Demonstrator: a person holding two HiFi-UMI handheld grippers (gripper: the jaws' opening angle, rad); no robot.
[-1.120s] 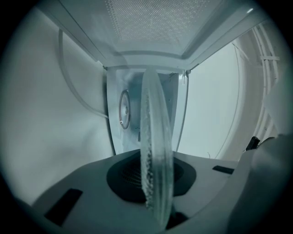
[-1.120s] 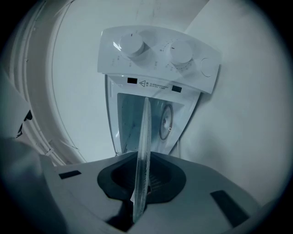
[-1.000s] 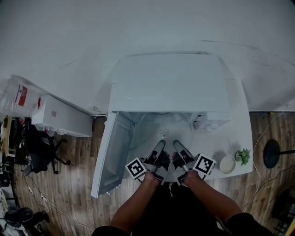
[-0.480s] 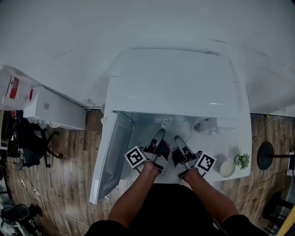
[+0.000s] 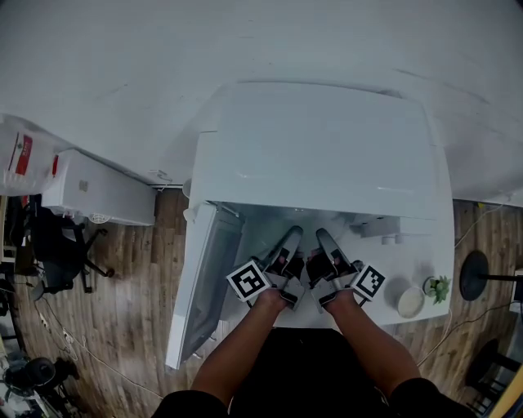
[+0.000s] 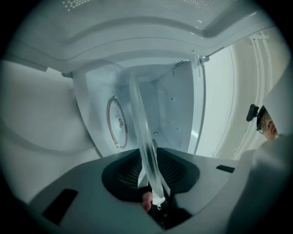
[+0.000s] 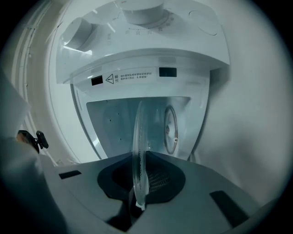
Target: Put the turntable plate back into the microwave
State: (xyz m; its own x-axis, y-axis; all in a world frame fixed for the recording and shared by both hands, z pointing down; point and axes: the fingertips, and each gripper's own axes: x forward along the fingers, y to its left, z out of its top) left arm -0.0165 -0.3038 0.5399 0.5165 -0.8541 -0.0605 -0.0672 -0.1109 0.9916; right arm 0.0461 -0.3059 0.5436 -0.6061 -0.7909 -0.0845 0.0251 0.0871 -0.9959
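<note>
The white microwave (image 5: 319,155) stands with its door (image 5: 200,286) swung open to the left. The clear glass turntable plate (image 6: 142,137) shows edge-on between the jaws of my left gripper (image 6: 149,157), which is shut on its rim. My right gripper (image 7: 139,157) is shut on the same plate (image 7: 138,151) from the other side. Both grippers (image 5: 292,237) (image 5: 321,237) reach side by side into the cavity mouth. The roller ring (image 6: 116,123) lies on the cavity floor ahead, also in the right gripper view (image 7: 170,129). The plate hardly shows in the head view.
The control panel with its knobs (image 7: 142,9) lies right of the cavity. A small white bowl (image 5: 409,301) and a little plant (image 5: 439,287) sit on the table's right corner. A white box (image 5: 94,196) and an office chair (image 5: 57,253) stand on the floor at left.
Both grippers have moved forward with the plate, from in front of the open microwave to its cavity mouth. The head view has shifted closer over the microwave.
</note>
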